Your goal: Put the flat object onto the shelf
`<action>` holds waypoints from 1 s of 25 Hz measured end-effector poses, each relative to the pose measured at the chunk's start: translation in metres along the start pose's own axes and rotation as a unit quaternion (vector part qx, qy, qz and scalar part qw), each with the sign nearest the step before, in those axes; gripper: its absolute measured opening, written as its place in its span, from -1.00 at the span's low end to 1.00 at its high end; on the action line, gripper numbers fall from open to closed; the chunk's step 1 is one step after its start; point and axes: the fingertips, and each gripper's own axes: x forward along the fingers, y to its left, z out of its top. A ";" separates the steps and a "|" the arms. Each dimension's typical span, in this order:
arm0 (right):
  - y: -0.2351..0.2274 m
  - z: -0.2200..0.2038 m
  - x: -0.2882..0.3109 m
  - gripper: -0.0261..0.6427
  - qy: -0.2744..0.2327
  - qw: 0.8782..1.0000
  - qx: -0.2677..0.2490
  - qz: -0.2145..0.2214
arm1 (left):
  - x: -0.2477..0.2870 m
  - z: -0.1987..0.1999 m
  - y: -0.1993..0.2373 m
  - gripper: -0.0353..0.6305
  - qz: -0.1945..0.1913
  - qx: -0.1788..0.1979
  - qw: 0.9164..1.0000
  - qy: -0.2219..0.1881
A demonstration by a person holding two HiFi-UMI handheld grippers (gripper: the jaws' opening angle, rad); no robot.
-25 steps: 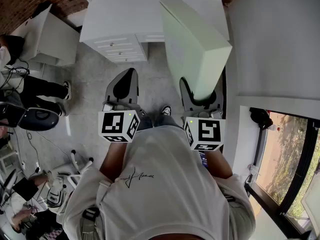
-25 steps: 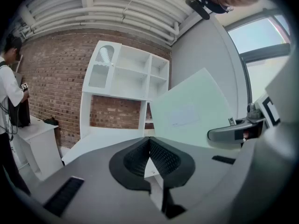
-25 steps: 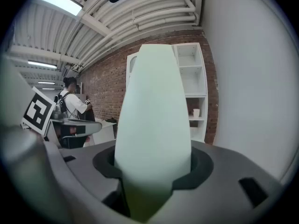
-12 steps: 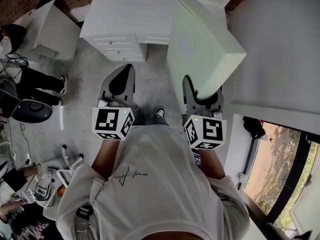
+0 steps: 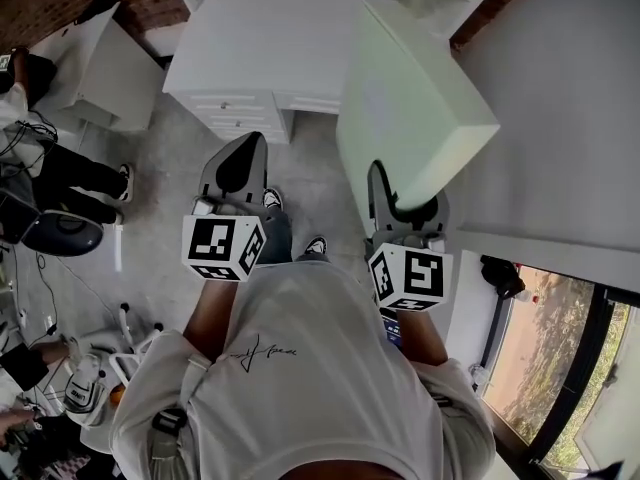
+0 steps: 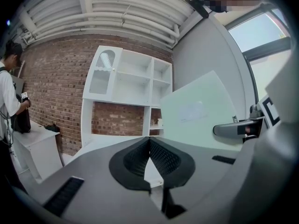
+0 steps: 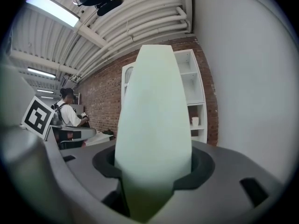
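The flat object is a pale green slab-like box (image 5: 415, 108). My right gripper (image 5: 402, 196) is shut on its near edge and holds it up on edge, slanting away from me. In the right gripper view the box (image 7: 154, 125) fills the gap between the jaws. My left gripper (image 5: 250, 143) is held out level beside it, shut and empty, its jaws meeting at the tip (image 6: 149, 143). The white shelf unit (image 6: 126, 85) stands ahead against the brick wall, above a white drawer cabinet (image 5: 270, 58). In the left gripper view the box (image 6: 198, 111) shows at the right.
A grey wall (image 5: 560, 98) runs close along the right, with a window (image 5: 560, 358) lower down. A low white table (image 5: 100, 68) stands at the left. People (image 5: 70, 173) and an office chair (image 5: 60, 233) are at the left, with a small white cup (image 7: 195, 121) in the shelf.
Both grippers and the box have moved forward toward the cabinet and shelf unit, which now lie nearer. The grip on the box is unchanged.
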 end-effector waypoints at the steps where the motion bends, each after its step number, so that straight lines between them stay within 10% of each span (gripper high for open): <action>1: 0.001 0.002 0.005 -0.12 0.000 1.000 -0.002 -0.002 | 0.004 0.001 0.003 -0.86 -0.001 -0.002 1.000 0.000; 25: 0.071 0.063 0.158 -0.11 -0.018 0.999 -0.036 -0.011 | 0.101 0.073 0.134 -0.86 -0.059 -0.009 0.997 -0.057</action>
